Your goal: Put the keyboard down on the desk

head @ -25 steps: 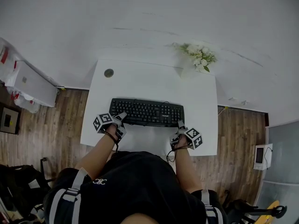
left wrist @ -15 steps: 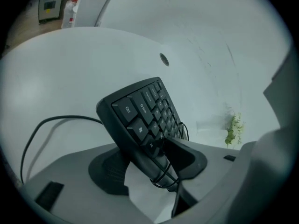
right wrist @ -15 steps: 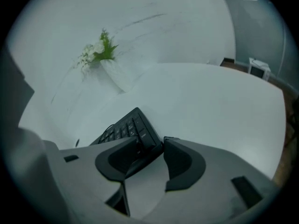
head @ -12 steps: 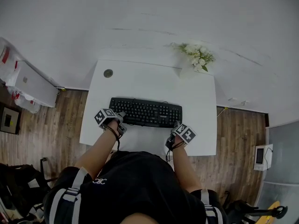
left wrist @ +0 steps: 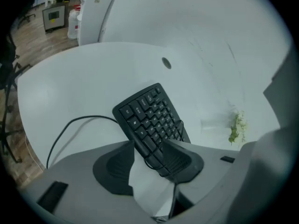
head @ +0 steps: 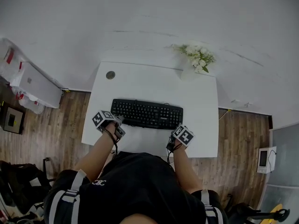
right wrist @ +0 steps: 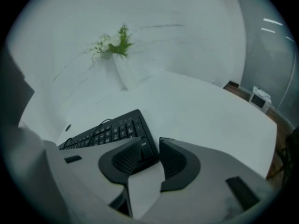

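Note:
The black keyboard [head: 147, 114] lies flat on the white desk [head: 154, 85], near its front half. My left gripper [head: 117, 122] sits at the keyboard's front left corner. In the left gripper view that corner [left wrist: 149, 115] reaches between the jaws, and bare desk shows beside the left pad [left wrist: 114, 167]. My right gripper [head: 176, 129] hovers just in front of the front right corner. In the right gripper view that corner [right wrist: 107, 132] shows between the pads without being pressed. Both pairs of jaws are closing, my left gripper [left wrist: 147, 160] and my right gripper [right wrist: 149, 155] alike.
A vase of white flowers [head: 198, 55] stands at the desk's back right corner. A round cable grommet [head: 110, 74] is at the back left. A black cable [left wrist: 70, 129] loops over the desk's left part. A white cabinet [head: 32, 85] stands on the wooden floor to the left.
Both grippers have drawn back a little from the keyboard's front corners toward the person, the right one more. The keyboard has stayed flat on the desk.

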Demonstrator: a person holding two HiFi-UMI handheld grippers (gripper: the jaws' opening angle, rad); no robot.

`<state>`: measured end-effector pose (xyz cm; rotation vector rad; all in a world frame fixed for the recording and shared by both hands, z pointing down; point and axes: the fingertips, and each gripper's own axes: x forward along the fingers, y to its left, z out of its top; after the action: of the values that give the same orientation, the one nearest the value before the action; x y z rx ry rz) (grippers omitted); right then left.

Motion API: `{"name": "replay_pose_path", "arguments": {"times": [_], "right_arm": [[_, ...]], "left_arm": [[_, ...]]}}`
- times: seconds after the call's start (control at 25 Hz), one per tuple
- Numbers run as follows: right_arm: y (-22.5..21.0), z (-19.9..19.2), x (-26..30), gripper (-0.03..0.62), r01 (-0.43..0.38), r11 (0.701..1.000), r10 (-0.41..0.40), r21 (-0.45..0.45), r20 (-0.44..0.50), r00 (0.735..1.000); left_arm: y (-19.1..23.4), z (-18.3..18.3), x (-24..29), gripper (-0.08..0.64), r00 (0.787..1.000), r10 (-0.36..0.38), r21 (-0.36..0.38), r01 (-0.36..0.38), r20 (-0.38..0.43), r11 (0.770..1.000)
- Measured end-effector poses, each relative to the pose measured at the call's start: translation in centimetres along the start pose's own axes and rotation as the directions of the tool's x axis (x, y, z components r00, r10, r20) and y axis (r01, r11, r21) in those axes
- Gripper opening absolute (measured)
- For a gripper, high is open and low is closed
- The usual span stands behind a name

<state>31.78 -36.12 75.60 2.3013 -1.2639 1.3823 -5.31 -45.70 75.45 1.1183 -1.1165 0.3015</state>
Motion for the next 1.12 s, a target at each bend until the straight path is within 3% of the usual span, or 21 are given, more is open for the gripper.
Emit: {"name": "replay_pose_path", "arguments": {"times": [0.12, 0.2, 0.24, 0.36, 0.56, 0.6, 0.68, 0.76, 0.84, 0.96, 1.04, 1.12], "right_arm": [[0.9, 2.1, -1.6, 0.064, -0.006, 0.996, 0.015, -0.093, 0.090, 0.996], [1.9, 3.4, -2.5, 0.005, -0.011, 0.985, 0.036, -0.171, 0.145, 0.989], [2.5, 4.0, -2.9, 0.005, -0.022, 0.978, 0.058, -0.209, 0.171, 0.984], [4.8, 5.7, -4.6, 0.005, -0.063, 0.949, 0.144, -0.308, 0.248, 0.958], [10.1, 8.8, -8.6, 0.005, -0.136, 0.871, 0.328, -0.472, 0.353, 0.876], [11.1, 9.5, -9.4, 0.005, -0.153, 0.855, 0.365, -0.496, 0.366, 0.856], [13.1, 11.1, -11.6, 0.005, -0.174, 0.823, 0.435, -0.540, 0.404, 0.805], [15.5, 12.9, -14.9, 0.005, -0.189, 0.784, 0.517, -0.592, 0.453, 0.726], [17.8, 14.7, -18.5, 0.002, -0.216, 0.752, 0.594, -0.623, 0.498, 0.632], [20.0, 17.3, -22.3, 0.002, -0.230, 0.736, 0.641, -0.637, 0.547, 0.539], [20.7, 18.6, -24.2, 0.002, -0.239, 0.734, 0.654, -0.636, 0.567, 0.501], [21.1, 19.3, -25.5, 0.002, -0.247, 0.729, 0.665, -0.638, 0.577, 0.473]], "left_arm": [[-1.0, 0.3, -1.4, 0.093, 0.998, -0.036, 0.099, 0.031, 0.048, 0.995], [-2.3, 0.8, -2.2, 0.002, 0.992, -0.070, 0.214, 0.047, 0.100, 0.976], [-3.3, 1.0, -2.7, 0.002, 0.987, -0.089, 0.298, 0.045, 0.134, 0.953], [-6.6, 1.1, -4.5, 0.002, 0.965, -0.152, 0.530, 0.016, 0.216, 0.848], [-11.9, 0.8, -7.4, 0.002, 0.915, -0.291, 0.726, -0.004, 0.280, 0.687], [-13.3, 0.5, -8.2, 0.002, 0.899, -0.334, 0.767, -0.004, 0.284, 0.641], [-16.5, -0.3, -10.0, 0.002, 0.856, -0.432, 0.849, -0.015, 0.285, 0.529], [-19.7, -1.2, -12.2, 0.002, 0.803, -0.521, 0.908, -0.058, 0.290, 0.415], [-22.7, -2.1, -14.6, 0.002, 0.746, -0.599, 0.940, -0.104, 0.290, 0.325], [-26.7, -3.7, -18.1, 0.002, 0.666, -0.695, 0.961, -0.137, 0.270, 0.241], [-28.8, -4.8, -20.1, 0.002, 0.619, -0.744, 0.968, -0.140, 0.251, 0.209], [-30.0, -5.8, -21.4, 0.002, 0.586, -0.775, 0.972, -0.140, 0.236, 0.190]]}}
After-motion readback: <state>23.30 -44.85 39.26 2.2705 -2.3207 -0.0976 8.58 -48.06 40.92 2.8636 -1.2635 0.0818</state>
